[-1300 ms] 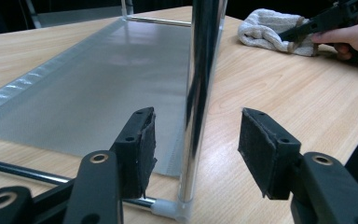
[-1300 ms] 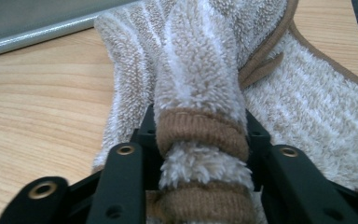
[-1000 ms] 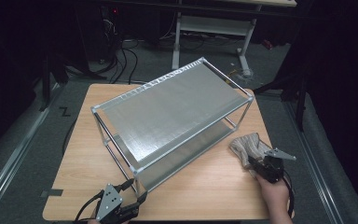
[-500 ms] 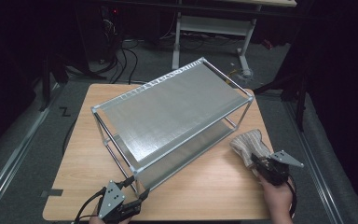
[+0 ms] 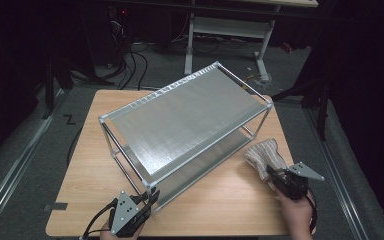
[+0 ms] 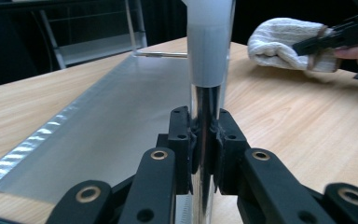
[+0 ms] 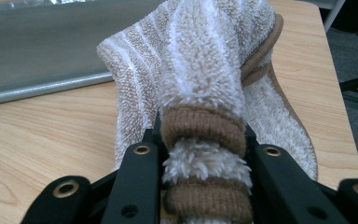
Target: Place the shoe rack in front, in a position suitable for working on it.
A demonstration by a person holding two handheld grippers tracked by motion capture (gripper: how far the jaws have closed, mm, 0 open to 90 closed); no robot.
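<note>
Left tool (image 6: 205, 140) just clamped the rack's front post (image 6: 208, 70) — hold it steady. Right tool (image 7: 205, 163) pinching striped towel (image 7: 200, 70) — lift clear of the tabletop (image 5: 230, 200) before wiping.

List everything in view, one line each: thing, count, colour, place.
rack: one, two-tier, silver metal, standing across the middle of the table.
rack leg: one, chrome with a grey sleeve, at the rack's near corner, clamped in the left claw.
towel: one, white with beige stripes and a brown edge, on the table right of the rack, its near end in the right claw.
table: one, light wood, under everything.
desk frame: one, white, on the floor behind the table.
cables: several, black, on the floor at the back left.
left claw: one, black, near left edge.
right claw: one, black, near right.
</note>
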